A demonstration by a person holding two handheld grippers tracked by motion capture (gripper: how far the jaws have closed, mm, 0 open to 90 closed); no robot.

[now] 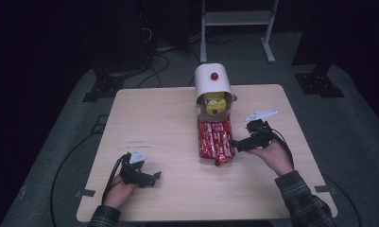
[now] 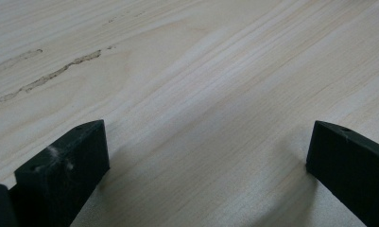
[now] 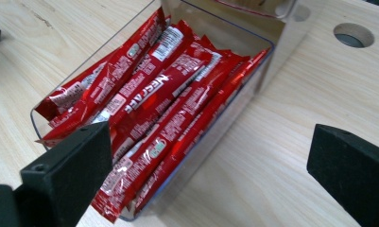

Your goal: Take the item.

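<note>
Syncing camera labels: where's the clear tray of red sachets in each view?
High view: clear tray at table centre, just left of the right gripper.
Left gripper view: bare tabletop.
Right gripper view: tray centre-left, beyond the jaws.
Shared landmark: the wooden tabletop.

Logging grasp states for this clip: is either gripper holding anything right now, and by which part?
Nothing is held. The left gripper is open over bare table. The right gripper is open beside the clear tray of red Nescafe sachets, none between its jaws.
</note>
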